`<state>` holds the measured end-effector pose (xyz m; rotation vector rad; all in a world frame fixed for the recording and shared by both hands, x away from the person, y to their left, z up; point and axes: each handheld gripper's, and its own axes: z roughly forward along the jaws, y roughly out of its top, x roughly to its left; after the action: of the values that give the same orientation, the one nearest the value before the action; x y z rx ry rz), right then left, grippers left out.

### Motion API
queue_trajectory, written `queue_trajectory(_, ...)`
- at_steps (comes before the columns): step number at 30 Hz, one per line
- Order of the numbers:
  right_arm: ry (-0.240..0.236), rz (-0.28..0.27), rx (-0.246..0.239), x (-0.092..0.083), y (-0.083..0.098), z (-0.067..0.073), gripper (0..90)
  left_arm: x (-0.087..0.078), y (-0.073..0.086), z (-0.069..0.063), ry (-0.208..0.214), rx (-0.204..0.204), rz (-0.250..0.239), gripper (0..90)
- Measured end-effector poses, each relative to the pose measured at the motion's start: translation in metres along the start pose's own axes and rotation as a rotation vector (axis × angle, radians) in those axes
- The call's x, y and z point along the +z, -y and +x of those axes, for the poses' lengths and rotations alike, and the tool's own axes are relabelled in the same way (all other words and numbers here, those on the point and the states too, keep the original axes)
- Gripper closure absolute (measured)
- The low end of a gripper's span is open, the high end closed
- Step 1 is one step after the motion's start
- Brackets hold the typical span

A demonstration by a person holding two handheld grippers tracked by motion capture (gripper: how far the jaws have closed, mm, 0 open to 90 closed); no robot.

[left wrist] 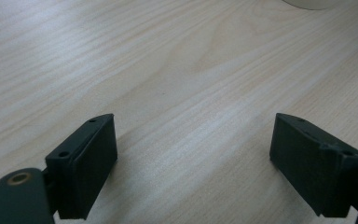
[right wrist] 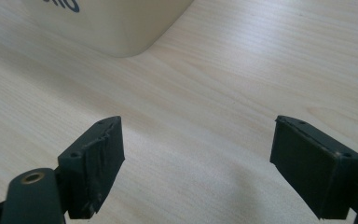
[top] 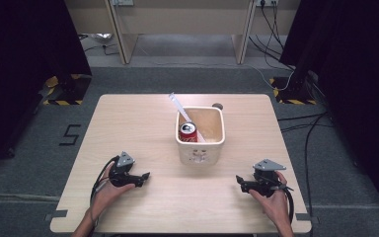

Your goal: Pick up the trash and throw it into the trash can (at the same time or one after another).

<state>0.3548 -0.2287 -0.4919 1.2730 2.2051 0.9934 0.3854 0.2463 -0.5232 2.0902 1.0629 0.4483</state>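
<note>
Big pale wood-grain surface first, square with rounded corners, smooth and matte. Just past its centre, toward 12 o'clock, sits a cream container, squarish with softly rounded corners and a glossy, ceramic-looking wall; its rounded lower corner looms at 11 o'clock in the right gripper view. Inside it, at the 9 o'clock side, a red metal can stands upright, silver top showing. Leaning out past the rim toward 11 o'clock, a long, flat white strip, thin and straight. A small dark round thing lies on the surface just behind the container; what it is, too small to tell.

Now the hands. Left gripper at 7 o'clock of the container, held low over the surface, pointing inward toward 3 o'clock, hand wrapped around its body. Right gripper at 5 o'clock, mirrored, pointing toward 9 o'clock. Both well apart from the container. Black blocky fingers of the left stand wide apart over bare wood; the right's fingers, one pad scuffed and ragged, equally wide apart, nothing between.
</note>
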Motion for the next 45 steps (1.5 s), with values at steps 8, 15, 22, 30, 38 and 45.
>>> queue_trajectory(8,0.010,0.014,0.003,0.000,0.008,0.000,17.0,0.000,0.000,0.000,0.000,0.000,0.000,14.0)
queue_trajectory(15,0.009,0.029,0.014,-0.001,0.015,-0.002,17.0,0.000,0.000,0.000,0.000,0.000,0.000,14.0)
queue_trajectory(22,0.018,0.038,0.014,-0.004,0.017,0.000,17.0,0.000,0.000,0.000,0.000,0.000,0.000,14.0)
queue_trajectory(30,0.015,0.043,0.013,-0.006,0.024,0.002,17.0,0.000,0.000,0.000,0.000,0.000,0.000,14.0)
queue_trajectory(38,0.017,0.051,0.025,-0.008,0.031,0.002,16.7,0.000,0.000,0.000,0.000,0.000,0.000,14.0)
queue_trajectory(45,0.029,0.055,0.019,-0.007,0.036,0.002,15.4,0.000,0.000,0.000,-0.001,0.001,0.000,14.0)
